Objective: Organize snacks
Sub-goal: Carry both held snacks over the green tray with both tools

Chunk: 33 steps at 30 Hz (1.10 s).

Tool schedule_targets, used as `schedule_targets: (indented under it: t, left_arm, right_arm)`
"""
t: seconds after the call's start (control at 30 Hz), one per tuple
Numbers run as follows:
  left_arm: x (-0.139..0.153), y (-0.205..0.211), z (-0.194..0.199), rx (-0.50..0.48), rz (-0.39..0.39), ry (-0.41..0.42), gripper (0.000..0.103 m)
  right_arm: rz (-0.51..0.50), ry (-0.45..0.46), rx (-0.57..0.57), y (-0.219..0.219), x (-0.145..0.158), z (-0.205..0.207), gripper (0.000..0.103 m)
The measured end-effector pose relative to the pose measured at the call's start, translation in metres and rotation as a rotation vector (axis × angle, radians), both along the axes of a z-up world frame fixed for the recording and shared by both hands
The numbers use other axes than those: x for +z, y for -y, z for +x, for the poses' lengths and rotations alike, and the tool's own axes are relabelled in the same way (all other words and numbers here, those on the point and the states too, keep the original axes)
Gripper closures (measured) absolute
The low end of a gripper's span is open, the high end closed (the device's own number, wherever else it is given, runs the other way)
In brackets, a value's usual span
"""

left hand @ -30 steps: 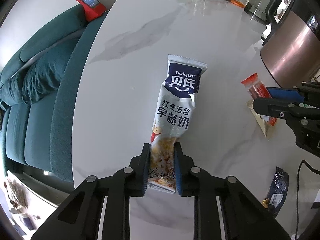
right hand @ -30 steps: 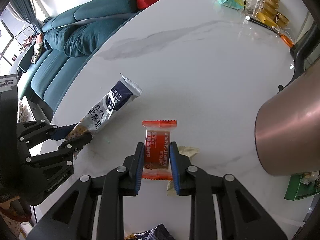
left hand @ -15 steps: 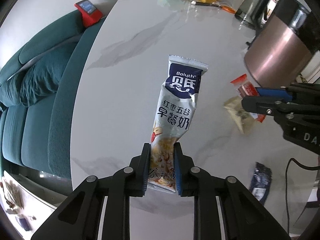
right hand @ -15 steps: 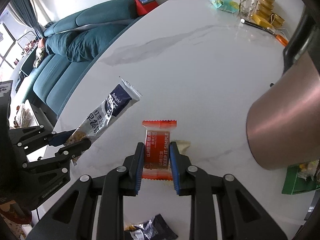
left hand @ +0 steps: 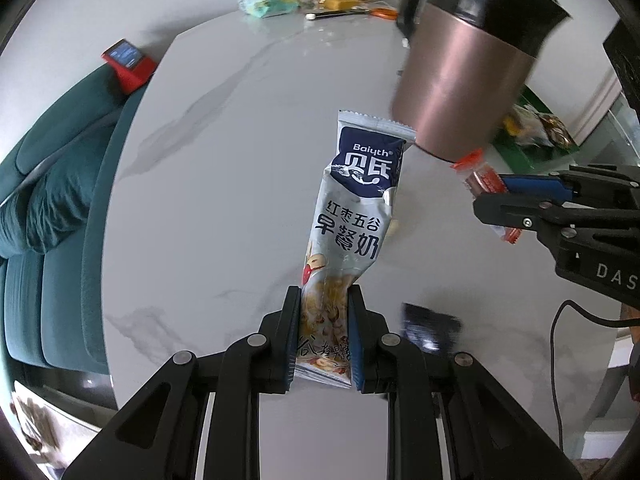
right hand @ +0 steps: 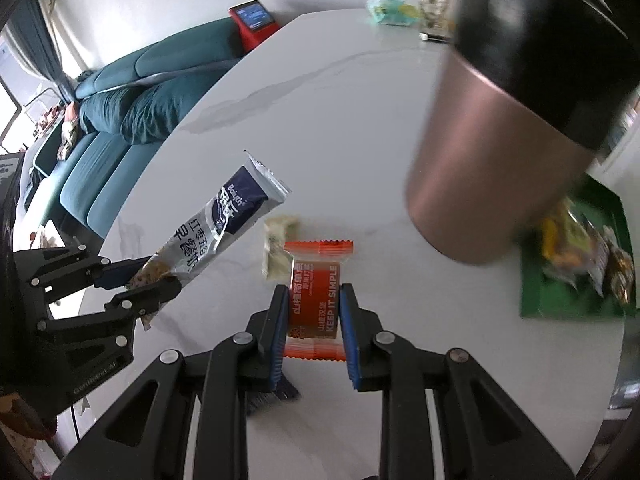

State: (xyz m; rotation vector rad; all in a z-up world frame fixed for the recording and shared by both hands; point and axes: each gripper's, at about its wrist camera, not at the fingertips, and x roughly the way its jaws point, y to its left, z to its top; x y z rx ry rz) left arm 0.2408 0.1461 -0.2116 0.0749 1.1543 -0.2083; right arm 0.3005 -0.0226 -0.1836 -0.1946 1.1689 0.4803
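Observation:
My left gripper is shut on the lower end of a long silver and navy cereal-milk sachet, held above the white marble table. My right gripper is shut on a small orange snack packet, also lifted off the table. In the right wrist view the left gripper holds the sachet at the left. In the left wrist view the right gripper with the orange packet shows at the right. A green tray with several snacks lies at the right.
A tall copper and black kettle stands close ahead, between the grippers and the green tray. A pale packet and a dark packet lie on the table. A teal sofa runs along the left edge. Clutter sits at the far end.
Both grippers have risen and travelled towards the kettle and green tray, each keeping its packet. The kettle now looms much larger, and the pale and dark packets have fallen behind.

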Motion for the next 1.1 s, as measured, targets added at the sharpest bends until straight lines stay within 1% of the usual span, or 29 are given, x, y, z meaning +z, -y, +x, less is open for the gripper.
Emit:
schedule_targets:
  t: [0.13,0.37,0.67,0.77,0.93,1.03,1.1]
  left_arm:
    - [0.005,0.029,-0.003,-0.053,0.013,0.001,0.085]
    - [0.020,0.091,-0.012,-0.135,0.008,0.006,0.085]
    - [0.034,0.182,0.000,-0.222,-0.013,0.008,0.085]
    - [0.040,0.215,0.007,-0.243,-0.025,0.013,0.085]
    - [0.049,0.268,0.025,-0.262,-0.049,0.029,0.085]
    - [0.051,0.301,0.043,-0.256,-0.052,0.042,0.085]
    - [0.051,0.318,0.056,-0.236,-0.064,0.047,0.085]
  right_arm:
    - [0.006,0.004,-0.043,0.034,0.005,-0.011,0.093]
    - [0.014,0.001,-0.132,0.102,0.009,-0.025,0.093]
    - [0.016,0.001,-0.234,0.202,0.019,-0.028,0.093]
    - [0.016,0.005,-0.257,0.231,0.022,-0.024,0.093]
    - [0.021,0.016,-0.283,0.288,0.028,-0.006,0.093]
    - [0.018,0.028,-0.291,0.316,0.030,0.012,0.093]
    - [0.020,0.033,-0.292,0.331,0.030,0.026,0.093]
